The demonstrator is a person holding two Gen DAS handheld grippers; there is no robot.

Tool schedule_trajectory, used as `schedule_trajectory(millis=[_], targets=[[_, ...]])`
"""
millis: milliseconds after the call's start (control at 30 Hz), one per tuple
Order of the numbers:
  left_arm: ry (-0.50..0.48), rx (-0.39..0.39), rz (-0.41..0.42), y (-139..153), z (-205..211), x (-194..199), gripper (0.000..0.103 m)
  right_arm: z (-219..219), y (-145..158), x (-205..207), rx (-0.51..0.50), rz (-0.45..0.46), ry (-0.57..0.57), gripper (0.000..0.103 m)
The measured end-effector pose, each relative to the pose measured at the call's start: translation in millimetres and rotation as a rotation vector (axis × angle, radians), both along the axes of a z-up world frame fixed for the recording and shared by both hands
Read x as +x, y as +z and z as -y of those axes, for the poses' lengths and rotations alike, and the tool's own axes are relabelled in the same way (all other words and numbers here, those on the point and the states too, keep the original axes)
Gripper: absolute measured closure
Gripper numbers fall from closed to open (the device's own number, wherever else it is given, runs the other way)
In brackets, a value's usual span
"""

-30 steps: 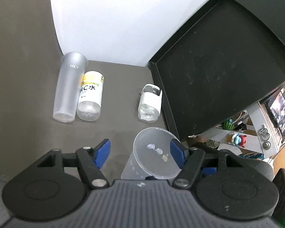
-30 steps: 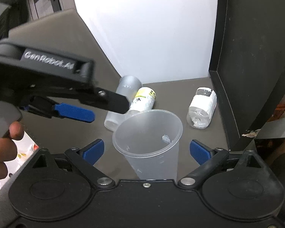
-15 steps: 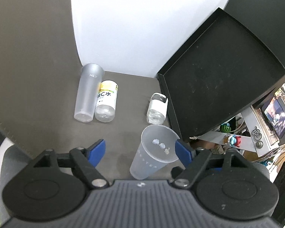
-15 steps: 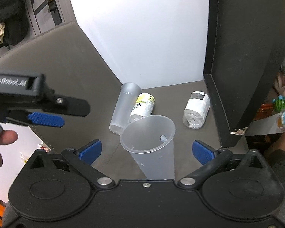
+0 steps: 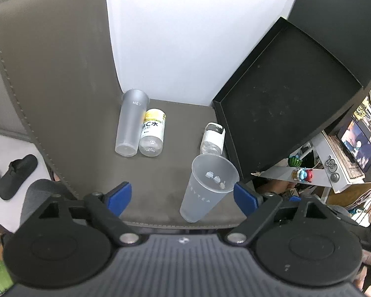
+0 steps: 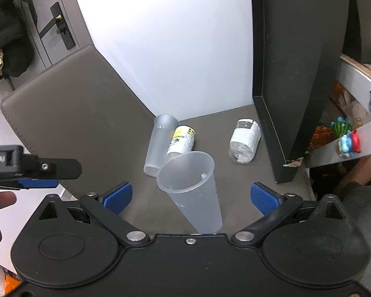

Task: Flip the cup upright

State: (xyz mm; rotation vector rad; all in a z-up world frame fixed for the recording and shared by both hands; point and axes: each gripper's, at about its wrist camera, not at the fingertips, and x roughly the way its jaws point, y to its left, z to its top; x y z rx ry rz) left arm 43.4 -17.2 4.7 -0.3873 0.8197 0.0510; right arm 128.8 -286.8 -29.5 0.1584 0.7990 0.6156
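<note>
A clear plastic cup [image 5: 205,188] stands upright, mouth up, near the front edge of the grey mat [image 5: 69,74]; it also shows in the right wrist view [image 6: 193,188]. My left gripper [image 5: 183,196] is open and empty, back from the mat, the cup just inside its right pad. My right gripper [image 6: 190,195] is open and empty, with the cup between its pads and not touched. The left gripper shows at the left edge of the right wrist view [image 6: 37,170].
A second clear cup [image 5: 131,126] lies on its side beside a yellow-labelled bottle [image 5: 152,132]. A white-labelled bottle [image 5: 211,138] lies next to a black tray [image 5: 284,99] at the right. A white wall [image 5: 185,37] is behind. The mat's front edge [image 5: 185,224] is close below the cup.
Both grippers have drawn back and up from the upright cup. The left gripper has moved away to the left. The cup has stayed standing where it was.
</note>
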Motion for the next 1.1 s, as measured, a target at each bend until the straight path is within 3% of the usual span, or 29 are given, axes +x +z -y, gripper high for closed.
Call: schedule_trajectory(millis=[700,1100], targets=[[0.032,0.037,0.036,9,2,-61,0.010,31,43,-32,-0.023,0.027,0.018,0.000],[0.020,0.060,0.062,16,0,-77,0.010,24,58,-45,-0.043,0.042,0.053,0.000]])
